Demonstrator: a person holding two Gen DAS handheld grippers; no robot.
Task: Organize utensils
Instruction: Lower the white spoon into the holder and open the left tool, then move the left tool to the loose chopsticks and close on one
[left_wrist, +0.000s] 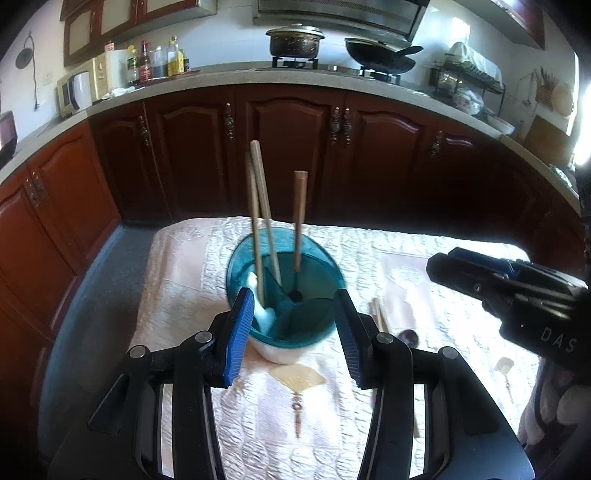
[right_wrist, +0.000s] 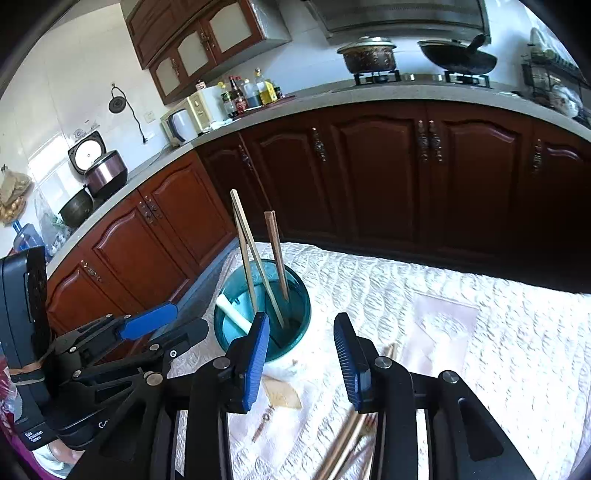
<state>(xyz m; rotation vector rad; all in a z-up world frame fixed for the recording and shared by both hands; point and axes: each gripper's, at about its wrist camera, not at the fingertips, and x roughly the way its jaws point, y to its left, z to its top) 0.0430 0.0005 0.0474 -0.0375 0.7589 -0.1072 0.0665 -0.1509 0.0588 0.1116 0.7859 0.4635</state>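
Left wrist view shows the left gripper (left_wrist: 295, 325) low in the picture with its blue pads (left_wrist: 240, 334) spread wide and nothing clamped between them. Just beyond the tips, toward 12 o'clock, stands a teal cup (left_wrist: 284, 291) on the white quilted cloth (left_wrist: 424, 258). Three wooden sticks stand in it: two pale chopsticks (left_wrist: 260, 206) that cross each other and a browner stick (left_wrist: 298, 221) at 1 o'clock of them. A white handle (left_wrist: 262, 314) leans inside the cup at its 8 o'clock side. At 3 o'clock of the cup the right gripper (left_wrist: 439, 266) comes in from the edge of the picture.

Right wrist view shows the right gripper (right_wrist: 301, 339) with its pads (right_wrist: 255, 358) apart and holding nothing. The cup (right_wrist: 295, 332) sits at 11 o'clock of the gap, partly behind the left pad. More chopsticks (right_wrist: 347, 443) lie loose and blurred on the cloth (right_wrist: 480, 314) at 6 o'clock, under the gripper. The left gripper (right_wrist: 166, 325) shows at 9 o'clock, fingers apart, beside the cup. A tan tag (right_wrist: 282, 395) lies on the cloth just below the cup.
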